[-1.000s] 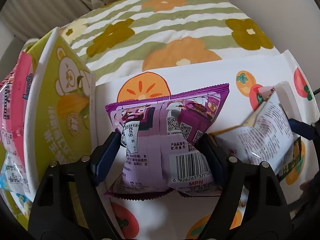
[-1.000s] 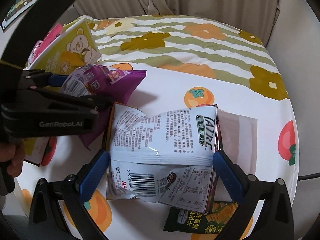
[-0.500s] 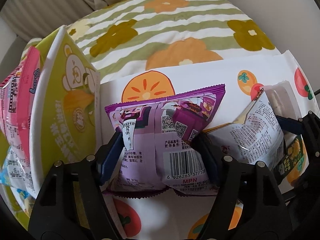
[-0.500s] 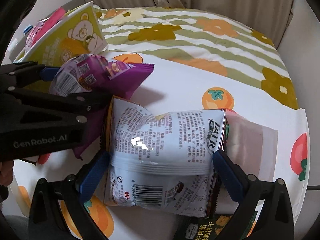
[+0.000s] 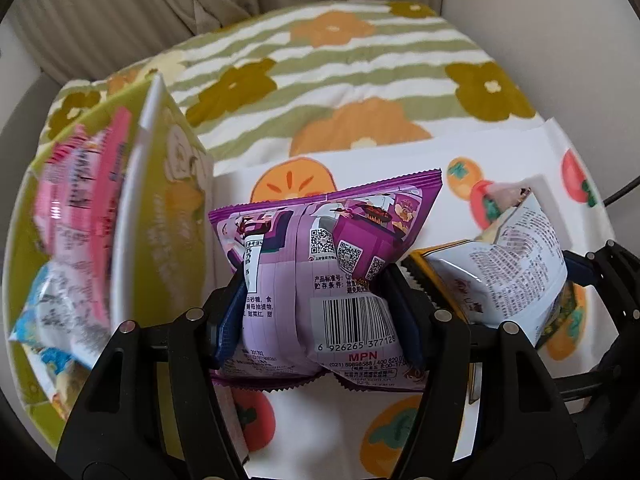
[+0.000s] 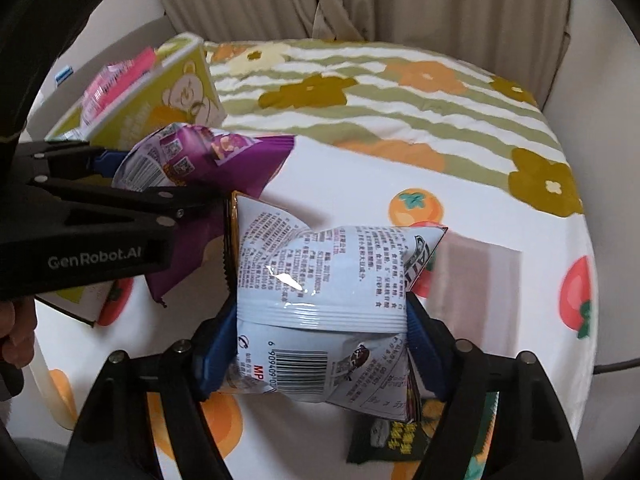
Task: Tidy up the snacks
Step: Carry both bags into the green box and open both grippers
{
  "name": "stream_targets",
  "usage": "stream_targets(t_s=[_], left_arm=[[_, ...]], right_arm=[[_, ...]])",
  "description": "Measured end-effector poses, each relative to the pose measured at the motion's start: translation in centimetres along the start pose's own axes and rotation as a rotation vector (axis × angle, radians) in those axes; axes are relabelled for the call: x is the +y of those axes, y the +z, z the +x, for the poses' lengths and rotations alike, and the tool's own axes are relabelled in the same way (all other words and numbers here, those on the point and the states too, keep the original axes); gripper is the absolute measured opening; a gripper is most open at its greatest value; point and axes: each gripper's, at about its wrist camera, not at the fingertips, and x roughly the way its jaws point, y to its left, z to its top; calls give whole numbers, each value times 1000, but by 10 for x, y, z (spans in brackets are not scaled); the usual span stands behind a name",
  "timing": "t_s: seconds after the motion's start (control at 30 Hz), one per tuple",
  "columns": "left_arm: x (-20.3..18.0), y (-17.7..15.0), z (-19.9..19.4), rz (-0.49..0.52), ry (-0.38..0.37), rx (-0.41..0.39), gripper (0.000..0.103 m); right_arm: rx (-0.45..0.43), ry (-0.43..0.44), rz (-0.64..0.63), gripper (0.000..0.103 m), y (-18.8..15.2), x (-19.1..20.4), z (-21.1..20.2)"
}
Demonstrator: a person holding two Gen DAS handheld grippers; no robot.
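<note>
Above the tablecloth, both grippers pinch puffed packets; the purple packet risks snagging the box rim.

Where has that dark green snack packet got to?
In the right wrist view, the dark green snack packet lies flat on the fruit-print cloth at the bottom, partly under the white crinkly snack bag pinched in the right gripper.

"mpn" on purple packet
</note>
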Motion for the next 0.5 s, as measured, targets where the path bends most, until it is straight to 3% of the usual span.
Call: stream_targets(t_s=[0.3, 0.5], left_arm=[[-3, -10, -87, -40, -42, -143, 61], [25, -23, -147, -124, -62, -209, 61]], right_arm=[[-99, -31, 37, 72, -4, -5, -72], [-157, -18, 23, 72, -1, 3, -118]])
